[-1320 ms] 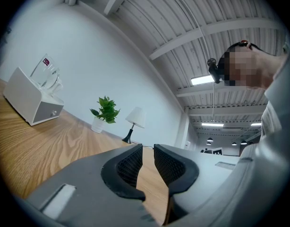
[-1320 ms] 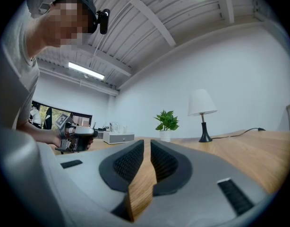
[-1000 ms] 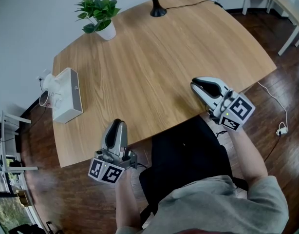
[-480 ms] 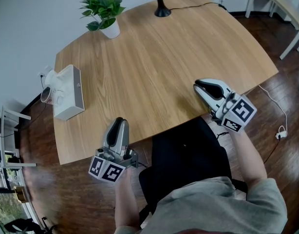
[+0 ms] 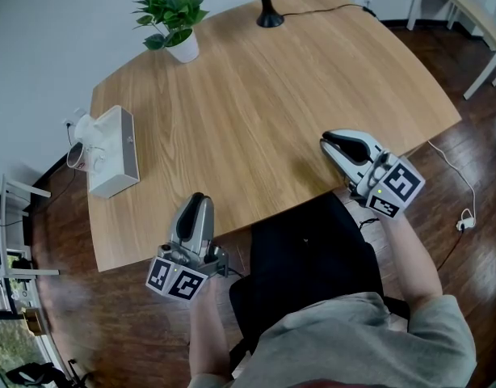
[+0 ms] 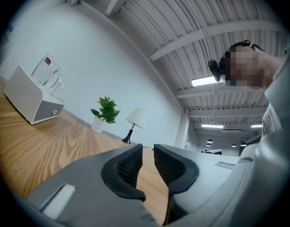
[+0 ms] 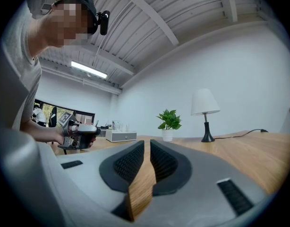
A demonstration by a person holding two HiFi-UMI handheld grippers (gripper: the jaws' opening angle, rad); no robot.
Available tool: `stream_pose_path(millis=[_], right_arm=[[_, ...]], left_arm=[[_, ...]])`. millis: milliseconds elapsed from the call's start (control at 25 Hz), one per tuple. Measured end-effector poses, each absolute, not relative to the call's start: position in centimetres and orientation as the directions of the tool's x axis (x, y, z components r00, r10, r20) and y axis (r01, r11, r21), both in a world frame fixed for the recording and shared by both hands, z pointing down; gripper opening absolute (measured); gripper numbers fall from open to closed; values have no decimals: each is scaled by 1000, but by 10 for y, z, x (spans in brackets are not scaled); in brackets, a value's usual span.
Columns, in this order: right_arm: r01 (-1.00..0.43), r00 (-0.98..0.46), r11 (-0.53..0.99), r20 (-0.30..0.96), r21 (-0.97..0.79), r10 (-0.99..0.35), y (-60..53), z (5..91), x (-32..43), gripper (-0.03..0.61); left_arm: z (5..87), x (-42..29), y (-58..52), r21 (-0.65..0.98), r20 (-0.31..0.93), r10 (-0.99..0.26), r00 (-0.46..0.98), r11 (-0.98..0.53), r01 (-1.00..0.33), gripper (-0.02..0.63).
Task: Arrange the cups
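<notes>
Head view: cups (image 5: 78, 146) are clear glass and sit on the white box (image 5: 115, 158) at the tabletop's (image 5: 256, 87) left edge; count not readable; both grippers well apart from them; potted plant (image 5: 169, 16) at the far-left corner; left gripper (image 5: 197, 200) at the near edge, towards the near-left corner, tips just over the wood, marker cube hanging off the edge; left gripper view: jaws drawn together, only a thin slit between the pads, nothing in it, wood grain showing through; lamp (image 5: 269, 14) at the far edge, its cable (image 5: 325, 6) running right along that edge; right gripper (image 5: 333, 140) at the near edge on the right side, tips over the wood, pointing across the tabletop; right gripper view: jaws closed the same way, nothing held, plant and lamp in line ahead; person seated at the near edge between the two grippers, one hand on each.
</notes>
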State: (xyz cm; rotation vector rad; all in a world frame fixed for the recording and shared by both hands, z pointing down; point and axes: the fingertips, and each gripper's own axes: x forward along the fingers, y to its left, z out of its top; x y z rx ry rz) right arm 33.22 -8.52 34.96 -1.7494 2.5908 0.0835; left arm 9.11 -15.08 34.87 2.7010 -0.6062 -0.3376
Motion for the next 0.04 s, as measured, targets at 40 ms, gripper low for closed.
stream_pose_path(millis=[40], right_arm=[[-927, -374, 373, -40, 38, -926, -86, 350, 332, 38]], left_arm=[[349, 91, -151, 385, -152, -451, 880, -847, -367, 66]])
